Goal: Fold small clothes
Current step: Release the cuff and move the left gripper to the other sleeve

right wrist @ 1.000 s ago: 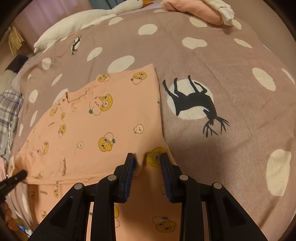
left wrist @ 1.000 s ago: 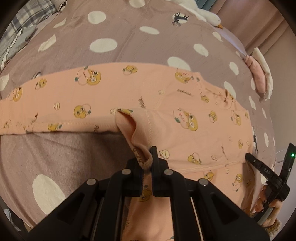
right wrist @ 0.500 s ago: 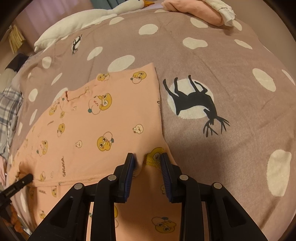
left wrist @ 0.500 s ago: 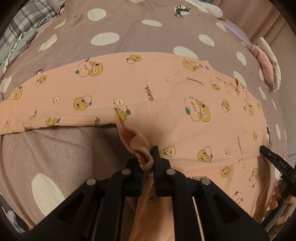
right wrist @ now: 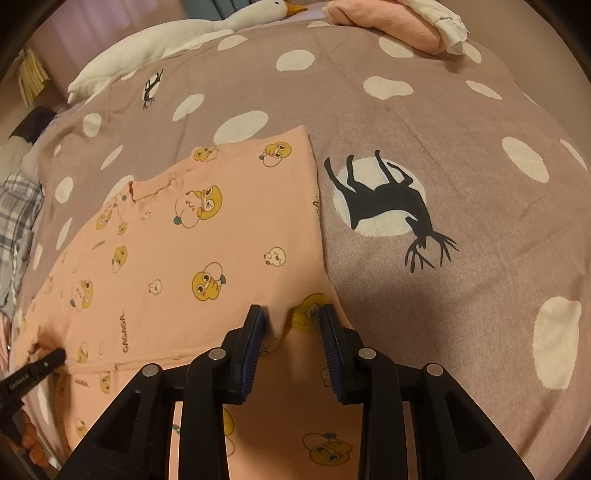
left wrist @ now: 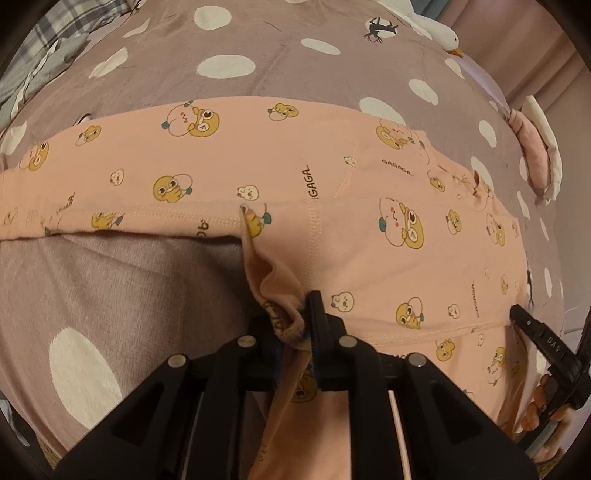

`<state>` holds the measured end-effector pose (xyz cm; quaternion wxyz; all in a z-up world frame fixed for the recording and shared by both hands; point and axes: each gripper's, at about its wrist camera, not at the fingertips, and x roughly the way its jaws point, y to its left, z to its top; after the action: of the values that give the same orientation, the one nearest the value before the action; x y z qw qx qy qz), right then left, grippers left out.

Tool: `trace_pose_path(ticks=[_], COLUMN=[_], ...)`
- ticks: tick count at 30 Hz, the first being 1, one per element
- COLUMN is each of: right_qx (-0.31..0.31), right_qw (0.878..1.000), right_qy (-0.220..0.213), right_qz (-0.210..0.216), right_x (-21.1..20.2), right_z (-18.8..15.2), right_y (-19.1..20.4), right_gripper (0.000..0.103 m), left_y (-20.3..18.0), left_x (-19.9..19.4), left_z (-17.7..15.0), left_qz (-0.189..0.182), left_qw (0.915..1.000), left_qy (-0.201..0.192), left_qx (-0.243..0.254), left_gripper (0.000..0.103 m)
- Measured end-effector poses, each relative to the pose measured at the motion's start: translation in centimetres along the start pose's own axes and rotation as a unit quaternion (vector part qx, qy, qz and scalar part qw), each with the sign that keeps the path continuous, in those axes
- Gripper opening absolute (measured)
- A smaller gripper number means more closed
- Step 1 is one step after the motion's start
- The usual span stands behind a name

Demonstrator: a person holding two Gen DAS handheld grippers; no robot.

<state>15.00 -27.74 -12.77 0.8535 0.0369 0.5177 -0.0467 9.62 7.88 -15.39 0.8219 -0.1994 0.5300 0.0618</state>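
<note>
Peach garment [left wrist: 332, 192] limp, light; left gripper [left wrist: 295, 328] pinches its hem, right gripper [right wrist: 291, 321] jaws part-open astride fabric.

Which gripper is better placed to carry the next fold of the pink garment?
Left. The left gripper is shut on a bunched hem of the garment; the right gripper straddles cloth with jaws apart.

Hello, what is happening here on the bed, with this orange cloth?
A person is folding a small peach garment printed with yellow ducks, on a spotted bedspread. The left gripper is shut on a bunched edge of the garment. The right gripper stands at another edge with its jaws apart and cloth between them, not clamped. The garment lies mostly flat, with one part folded over. A pink and white pile lies at the far edge, beside a plush goose.
</note>
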Motion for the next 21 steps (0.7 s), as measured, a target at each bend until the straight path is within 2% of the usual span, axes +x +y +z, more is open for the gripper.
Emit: trace_pose_path(ticks=[7, 9, 10, 12, 14, 15, 17, 19, 21], right_qx=[0.006, 0.004, 0.004, 0.008, 0.012, 0.011, 0.006, -0.002, -0.014], right_qw=[1.0, 1.0, 0.999, 0.999, 0.997, 0.996, 0.994, 0.992, 0.988], right_qy=[-0.009, -0.026, -0.034, -0.049, -0.07, -0.082, -0.102, -0.12, -0.143], right_qz=[-0.011, -0.005, -0.002, 0.006, 0.017, 0.024, 0.035, 0.04, 0.047], right_x=[-0.9, -2.0, -2.6, -3.8, -5.3, -6.2, -7.9, -9.0, -10.2], right_z=[0.1, 0.0, 0.0, -0.1, -0.1, -0.1, -0.2, -0.3, -0.8], right_y=[0.0, 0.2, 0.4, 0.6, 1.0, 1.3, 2.1, 3.1, 4.1], right_gripper=[0.031, 0.031, 0.032, 0.041, 0.057, 0.059, 0.071, 0.085, 0.092], left_y=[1.1, 2.2, 2.8, 4.0, 5.0, 5.8, 7.4, 8.6, 10.3], left_x=[-2.7, -4.1, -5.1, -6.8, -8.0, -8.8, -9.9, -10.5, -10.8], left_z=[-0.2, 0.0, 0.1, 0.3, 0.5, 0.6, 0.6, 0.7, 0.6], left_qz=[-0.003, -0.003, -0.002, -0.003, 0.001, 0.007, 0.023, 0.03, 0.038], left_qw=[0.9999, 0.9994, 0.9988, 0.997, 0.9949, 0.9935, 0.9899, 0.9868, 0.9836], left_qy=[-0.013, -0.029, -0.04, -0.065, -0.083, -0.092, -0.106, -0.118, -0.123], left_qx=[-0.007, -0.019, -0.027, -0.043, -0.057, -0.068, -0.091, -0.107, -0.127], left_gripper=[0.033, 0.044, 0.053, 0.063, 0.078, 0.083, 0.094, 0.095, 0.095])
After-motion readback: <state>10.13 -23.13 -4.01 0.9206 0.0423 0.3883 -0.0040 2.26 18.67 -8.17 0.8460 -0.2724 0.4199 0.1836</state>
